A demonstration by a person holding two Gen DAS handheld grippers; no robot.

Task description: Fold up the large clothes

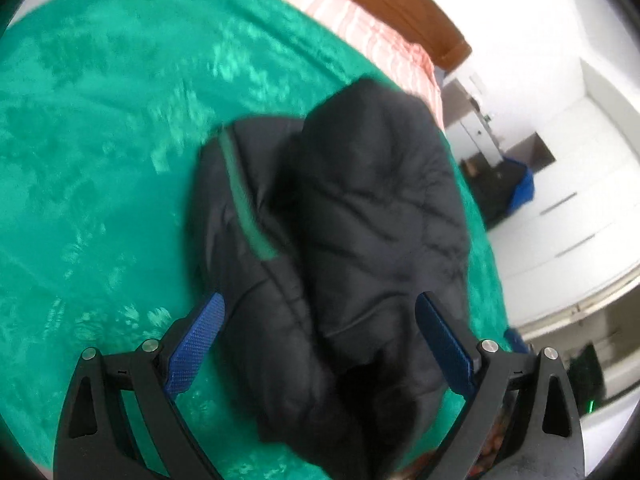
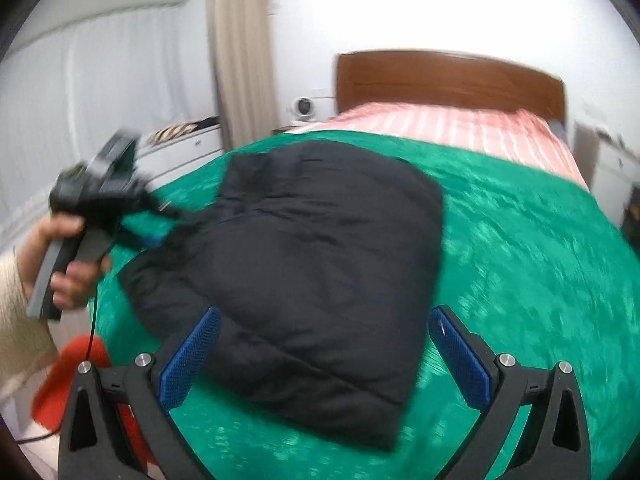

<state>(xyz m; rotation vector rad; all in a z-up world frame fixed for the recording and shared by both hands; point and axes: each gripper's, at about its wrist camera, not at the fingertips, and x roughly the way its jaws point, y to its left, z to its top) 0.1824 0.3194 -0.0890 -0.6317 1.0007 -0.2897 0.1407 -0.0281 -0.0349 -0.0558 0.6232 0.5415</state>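
Jacket (image 2: 316, 280): black, quilted, folded into a thick bundle on the green blanket (image 2: 520, 248) of a bed; a green stripe (image 1: 244, 200) shows along one fold in the left wrist view.
Left gripper (image 1: 320, 344): held above the jacket's near end, blue pads (image 1: 196, 344) spread wide on either side of the cloth, gripping nothing. In the right wrist view it appears blurred at the jacket's left edge, held by a hand (image 2: 72, 256) wrapped round the grey handle, cream sleeve (image 2: 16, 320) at the wrist.
Right gripper (image 2: 324, 360): raised over the jacket's near corner, jaws released and wide, nothing between them.
Bed: pink striped sheet (image 2: 460, 124) beyond the blanket, brown headboard (image 2: 448, 80) behind.
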